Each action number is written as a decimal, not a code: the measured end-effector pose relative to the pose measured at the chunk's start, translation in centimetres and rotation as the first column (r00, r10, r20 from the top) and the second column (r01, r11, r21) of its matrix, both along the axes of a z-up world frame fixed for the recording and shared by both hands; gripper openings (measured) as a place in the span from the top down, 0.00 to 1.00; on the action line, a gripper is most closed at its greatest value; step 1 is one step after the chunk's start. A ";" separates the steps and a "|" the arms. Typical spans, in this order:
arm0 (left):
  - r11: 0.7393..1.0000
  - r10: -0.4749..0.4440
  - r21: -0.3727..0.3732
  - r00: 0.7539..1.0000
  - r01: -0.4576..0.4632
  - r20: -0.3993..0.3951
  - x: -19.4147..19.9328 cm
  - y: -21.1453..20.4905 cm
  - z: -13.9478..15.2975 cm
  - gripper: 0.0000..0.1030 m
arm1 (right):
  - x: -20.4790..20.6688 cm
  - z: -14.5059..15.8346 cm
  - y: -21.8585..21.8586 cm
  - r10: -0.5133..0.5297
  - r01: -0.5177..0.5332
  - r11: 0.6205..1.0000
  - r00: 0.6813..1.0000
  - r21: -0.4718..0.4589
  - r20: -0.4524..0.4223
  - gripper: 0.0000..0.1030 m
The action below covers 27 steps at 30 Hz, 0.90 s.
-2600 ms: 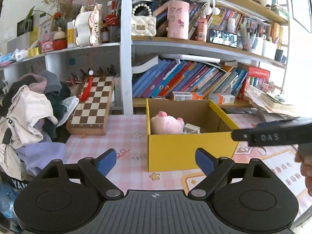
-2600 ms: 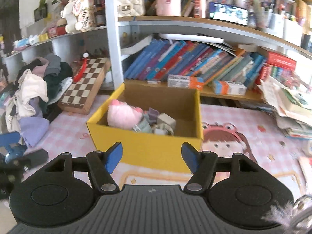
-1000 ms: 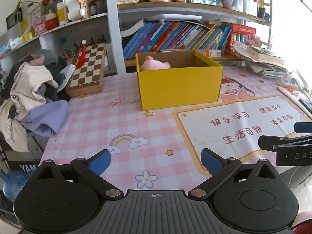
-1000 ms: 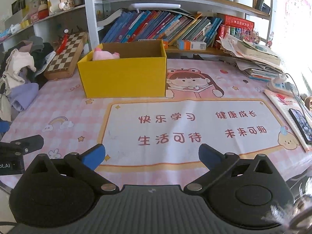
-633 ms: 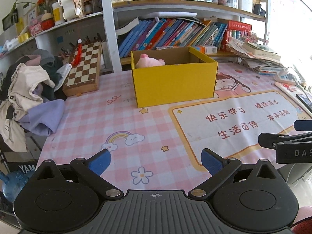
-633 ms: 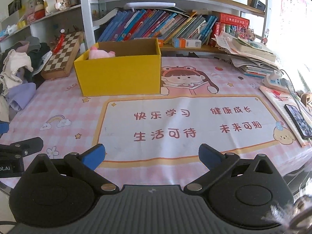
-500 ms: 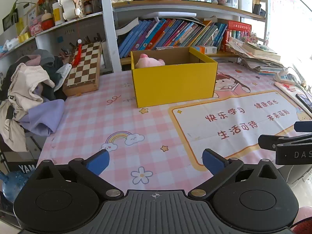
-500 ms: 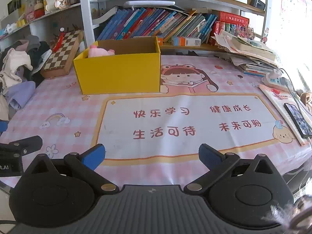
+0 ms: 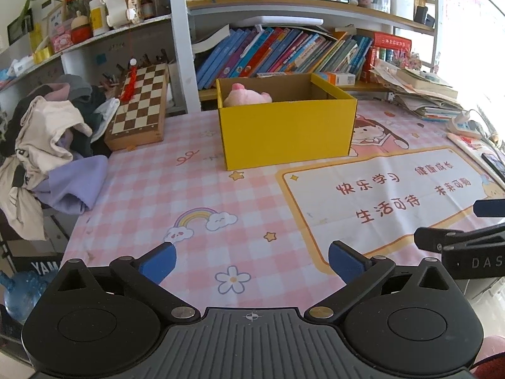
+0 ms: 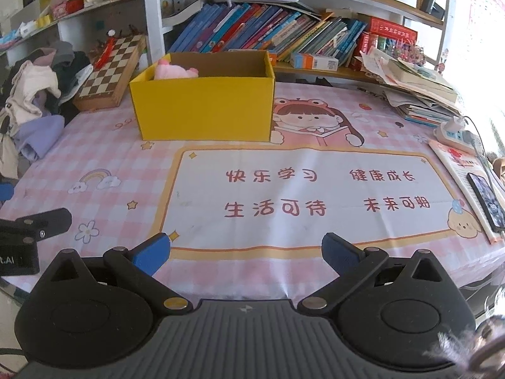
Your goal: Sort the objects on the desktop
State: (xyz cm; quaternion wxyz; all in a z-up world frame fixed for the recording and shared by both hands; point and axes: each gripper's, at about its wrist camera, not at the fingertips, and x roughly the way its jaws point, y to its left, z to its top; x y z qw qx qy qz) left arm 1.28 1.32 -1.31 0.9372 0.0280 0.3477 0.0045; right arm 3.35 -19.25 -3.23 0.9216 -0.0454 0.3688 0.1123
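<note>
A yellow cardboard box (image 9: 285,131) (image 10: 203,109) stands on the pink checked desk cloth near the shelves. A pink plush toy (image 9: 247,94) (image 10: 175,71) pokes above its rim at the left end; the other contents are hidden by the wall. My left gripper (image 9: 251,260) hangs open near the desk's front edge, nothing between its blue-tipped fingers. My right gripper (image 10: 244,254) is open too, over the white mat with red characters (image 10: 303,195). Each gripper's black body edges into the other's view.
A chessboard box (image 9: 139,107) leans at the back left beside a heap of clothes (image 9: 47,142). Stacked papers and books (image 10: 416,94), a power strip (image 10: 457,132) and a phone (image 10: 486,202) line the right edge. Bookshelves (image 9: 284,47) rise behind the box.
Both grippers have pulled back from above the box to the desk's front edge, staying open. Over the last half second they have hardly moved.
</note>
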 end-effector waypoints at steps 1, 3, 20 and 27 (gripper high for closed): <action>1.000 0.001 -0.001 1.000 -0.001 -0.002 0.0 0.0 0.0 0.00 | 0.0 0.0 0.1 0.003 -0.003 1.000 1.000 -0.003 -0.001 0.00; 1.000 0.002 -0.003 1.000 -0.002 -0.009 0.0 0.1 -0.1 0.00 | 0.0 0.0 0.2 0.007 -0.007 1.000 1.000 -0.006 -0.002 0.00; 1.000 -0.021 -0.014 0.999 0.020 -0.031 -0.2 -0.5 -0.5 0.00 | 0.0 -0.2 -0.2 0.002 -0.002 1.000 1.000 -0.011 -0.020 0.00; 1.000 -0.009 -0.017 0.999 0.009 -0.031 -0.3 -0.3 -0.5 0.00 | 0.0 -0.2 0.2 0.016 -0.016 1.000 1.000 -0.016 -0.023 0.00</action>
